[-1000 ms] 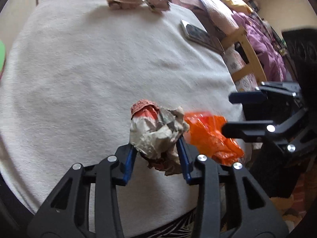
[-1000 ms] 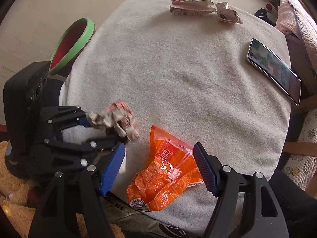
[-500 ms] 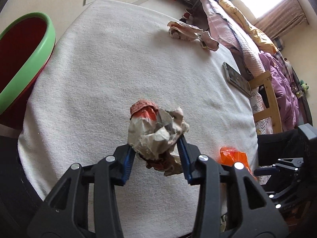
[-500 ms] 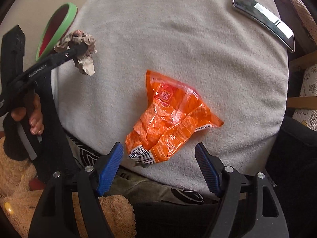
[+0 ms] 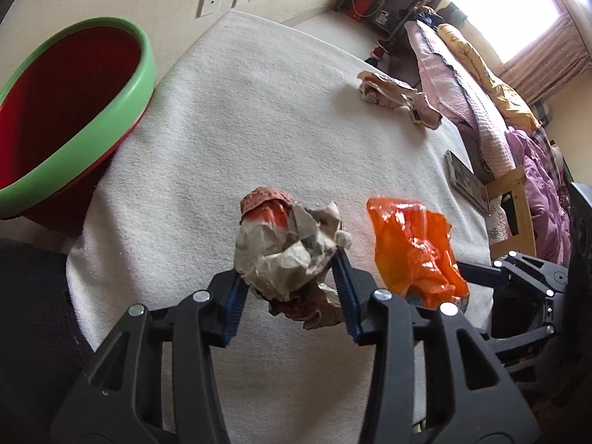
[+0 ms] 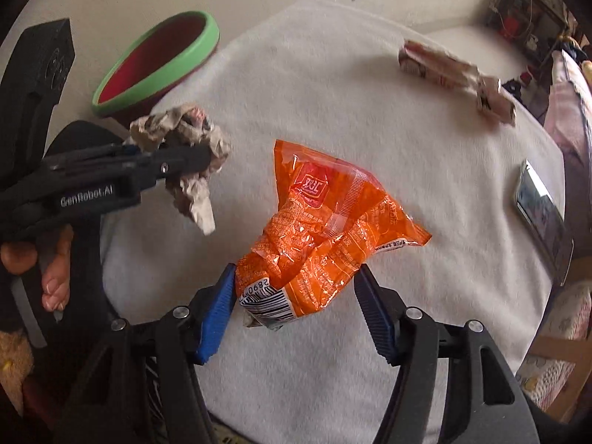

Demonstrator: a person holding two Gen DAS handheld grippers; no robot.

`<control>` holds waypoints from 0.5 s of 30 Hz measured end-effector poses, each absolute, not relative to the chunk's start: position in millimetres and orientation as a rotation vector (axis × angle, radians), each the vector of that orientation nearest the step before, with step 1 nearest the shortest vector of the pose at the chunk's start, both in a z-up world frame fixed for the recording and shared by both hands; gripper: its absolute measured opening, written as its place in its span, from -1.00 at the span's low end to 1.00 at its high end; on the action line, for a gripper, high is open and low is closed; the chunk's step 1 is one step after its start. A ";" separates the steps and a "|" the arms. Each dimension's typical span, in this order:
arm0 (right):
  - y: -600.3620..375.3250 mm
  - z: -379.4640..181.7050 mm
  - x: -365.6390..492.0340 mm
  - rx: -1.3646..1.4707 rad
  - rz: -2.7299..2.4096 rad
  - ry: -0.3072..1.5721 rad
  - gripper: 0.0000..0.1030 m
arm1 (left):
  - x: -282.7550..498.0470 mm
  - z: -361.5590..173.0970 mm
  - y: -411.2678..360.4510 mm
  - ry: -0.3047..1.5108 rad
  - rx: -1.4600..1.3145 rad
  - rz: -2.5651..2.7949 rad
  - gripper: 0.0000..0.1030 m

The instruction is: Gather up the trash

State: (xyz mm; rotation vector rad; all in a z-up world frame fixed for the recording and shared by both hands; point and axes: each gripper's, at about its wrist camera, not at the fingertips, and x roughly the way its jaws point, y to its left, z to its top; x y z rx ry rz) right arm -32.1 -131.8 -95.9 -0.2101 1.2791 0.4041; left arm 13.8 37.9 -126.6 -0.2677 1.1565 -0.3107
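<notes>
My left gripper [image 5: 290, 288] is shut on a crumpled paper ball [image 5: 288, 248] and holds it above the white-covered table [image 5: 240, 118]. The ball also shows in the right wrist view [image 6: 185, 148], left of the bag. My right gripper [image 6: 296, 303] is shut on the lower end of an orange snack bag [image 6: 322, 225], lifted off the cloth. The bag shows in the left wrist view [image 5: 414, 251] to the right of the ball. A green-rimmed red bin [image 5: 66, 111] stands left of the table, also in the right wrist view [image 6: 159, 59].
Crumpled paper wrappers [image 5: 399, 94] lie at the table's far side, also in the right wrist view [image 6: 455, 74]. A phone [image 6: 540, 207] lies near the right edge. A bed with bedding [image 5: 481, 74] and a wooden chair [image 5: 518, 199] stand to the right.
My right gripper has closed on the orange bag and lifted it. My left gripper, still holding the paper ball, has swung so the bin shows at its left.
</notes>
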 end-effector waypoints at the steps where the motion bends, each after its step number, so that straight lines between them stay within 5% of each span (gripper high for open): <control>1: -131.0 -96.6 -27.7 -0.200 0.400 1.267 0.23 | 14.8 -127.0 40.5 1.156 -0.273 -0.298 -0.17; 15: -150.4 -102.9 -10.1 0.027 0.351 1.263 0.31 | 13.3 -136.0 29.7 1.201 -0.217 -0.291 -0.04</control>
